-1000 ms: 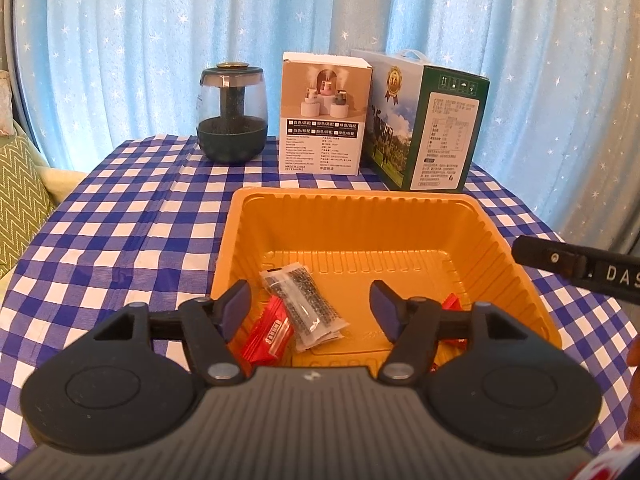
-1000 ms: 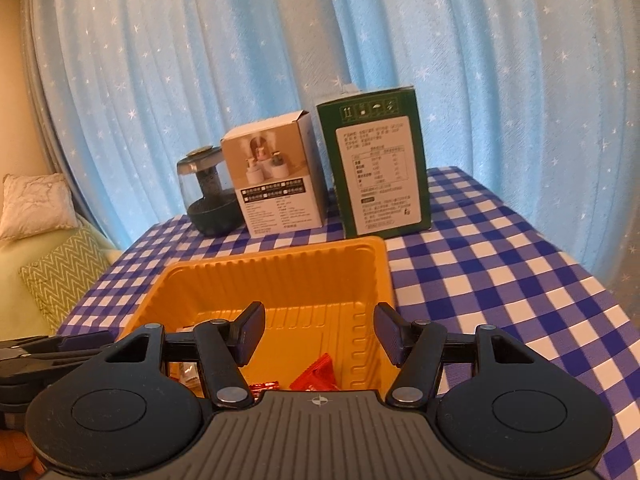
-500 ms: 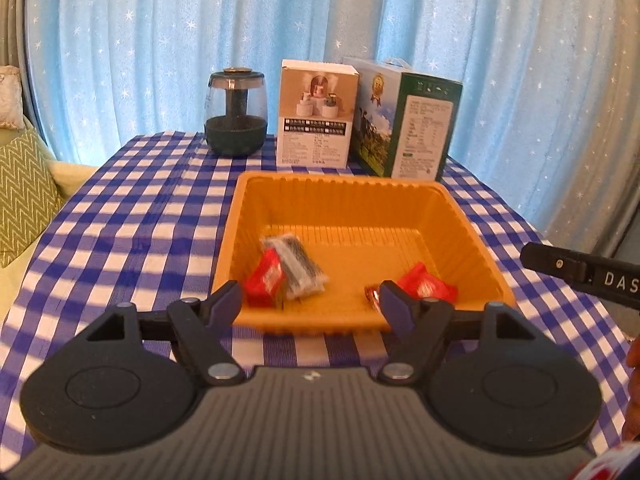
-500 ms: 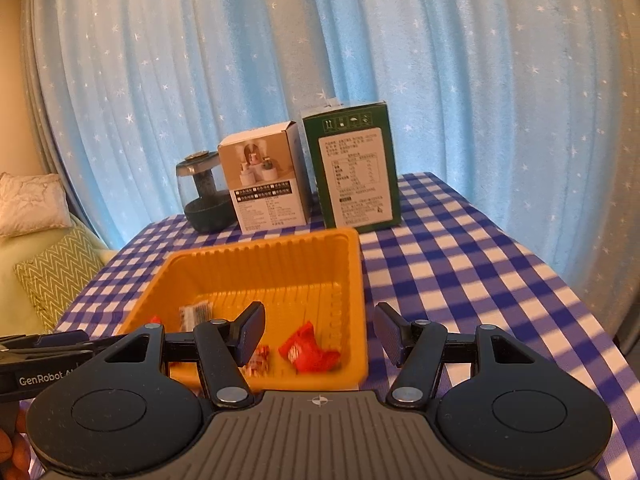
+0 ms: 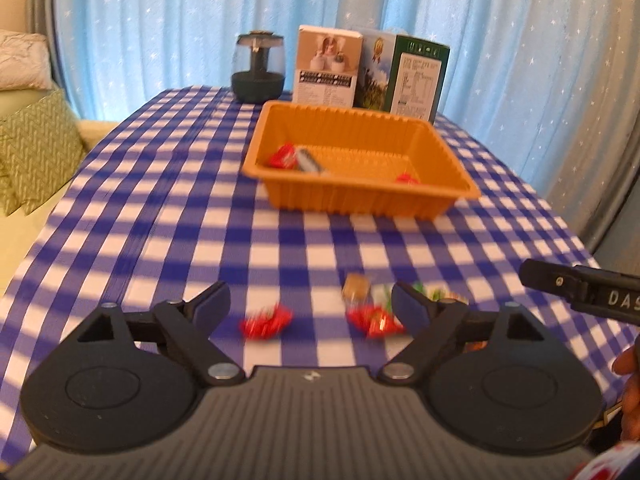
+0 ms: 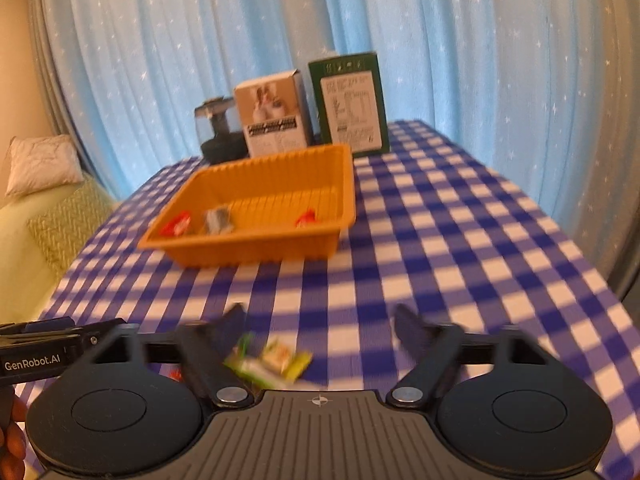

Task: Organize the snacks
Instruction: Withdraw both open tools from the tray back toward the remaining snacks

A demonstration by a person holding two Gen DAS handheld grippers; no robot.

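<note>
Left gripper (image 5: 310, 304) hangs spread wide over two red-wrapped candies (image 5: 265, 322) on the blue-and-white checked tablecloth (image 5: 160, 220), pinching nothing. Right gripper (image 6: 320, 326) gapes too, above a green-yellow snack packet (image 6: 272, 362). The ribbed orange plastic tray (image 5: 360, 196) sits well beyond, holding red sweets and a grey packet.

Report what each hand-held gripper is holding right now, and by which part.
Nothing. The left hand-held gripper and right hand-held gripper are both open, above loose snacks on the table.
</note>
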